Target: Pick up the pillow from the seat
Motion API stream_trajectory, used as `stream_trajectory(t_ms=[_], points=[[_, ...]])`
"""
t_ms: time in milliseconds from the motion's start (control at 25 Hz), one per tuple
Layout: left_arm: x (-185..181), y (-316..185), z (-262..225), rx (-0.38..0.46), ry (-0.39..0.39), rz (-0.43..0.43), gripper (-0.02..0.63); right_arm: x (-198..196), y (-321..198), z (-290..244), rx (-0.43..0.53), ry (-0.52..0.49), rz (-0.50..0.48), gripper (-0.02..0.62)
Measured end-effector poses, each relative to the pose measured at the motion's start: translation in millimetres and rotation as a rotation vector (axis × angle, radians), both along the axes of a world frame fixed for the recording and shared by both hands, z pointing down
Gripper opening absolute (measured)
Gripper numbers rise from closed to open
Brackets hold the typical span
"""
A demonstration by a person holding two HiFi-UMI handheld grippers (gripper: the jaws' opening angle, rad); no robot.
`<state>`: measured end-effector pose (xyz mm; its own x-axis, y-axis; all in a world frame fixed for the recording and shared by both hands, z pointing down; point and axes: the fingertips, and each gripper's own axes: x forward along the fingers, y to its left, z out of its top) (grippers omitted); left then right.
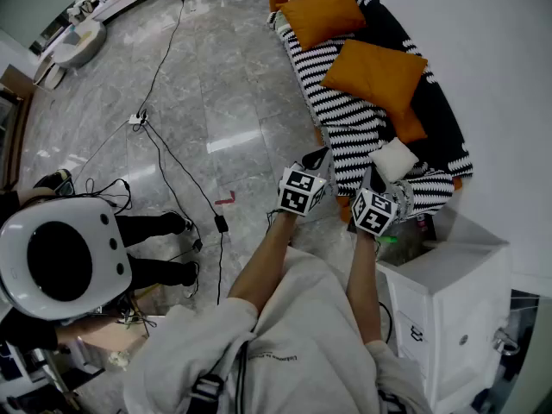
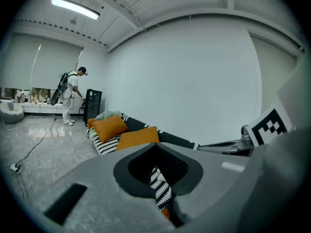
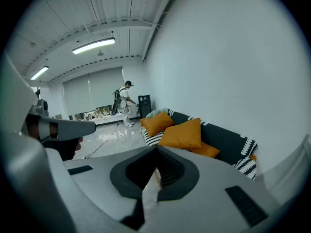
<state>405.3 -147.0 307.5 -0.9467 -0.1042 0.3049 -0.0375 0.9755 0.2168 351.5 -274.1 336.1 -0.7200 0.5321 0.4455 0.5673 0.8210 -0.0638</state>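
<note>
A pale grey sweatshirt (image 1: 302,335) is worn, its sleeves (image 1: 194,335) pushed up to the elbows and a fine line of print set across the back. Dark straps (image 1: 207,391) are seen at the shoulders. The left gripper (image 2: 164,203) and right gripper (image 3: 148,198) are moulded in matt grey around a dark recess (image 2: 158,169), each topped by a marker cube (image 1: 301,190) in black and white.

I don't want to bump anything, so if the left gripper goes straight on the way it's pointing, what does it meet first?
Probably the black-and-white striped sofa cover, which shows straight ahead of the left gripper in its own view; how far off it is stays unclear.
</note>
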Motion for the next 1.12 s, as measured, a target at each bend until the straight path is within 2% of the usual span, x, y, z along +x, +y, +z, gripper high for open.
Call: stream_trajectory(t_ms=[440, 600, 920, 1000, 1120], points=[[-12.2, 39.0, 5.4, 0.015, 0.013, 0.024, 0.009, -4.1, 33.1, 16.3, 0.036, 0.037, 0.04, 0.006], [-18.2, 52.3, 10.9, 0.024, 0.024, 0.053, 0.009, -10.7, 43.6, 20.0, -0.03, 0.066, 0.087, 0.006], [-19.3, 96.7, 16.9, 0.032, 0.036, 0.089, 0.009, -13.1, 85.9, 27.2, -0.073, 0.071, 0.137, 0.006], [-17.8, 109.2, 16.6, 0.054, 0.036, 0.078, 0.009, -10.9, 97.9, 29.1, -0.059, 0.082, 0.124, 0.006], [-16.3, 116.0, 18.4, 0.084, 0.035, 0.068, 0.009, -11.2, 102.2, 28.4, 0.031, 0.058, 0.092, 0.006]])
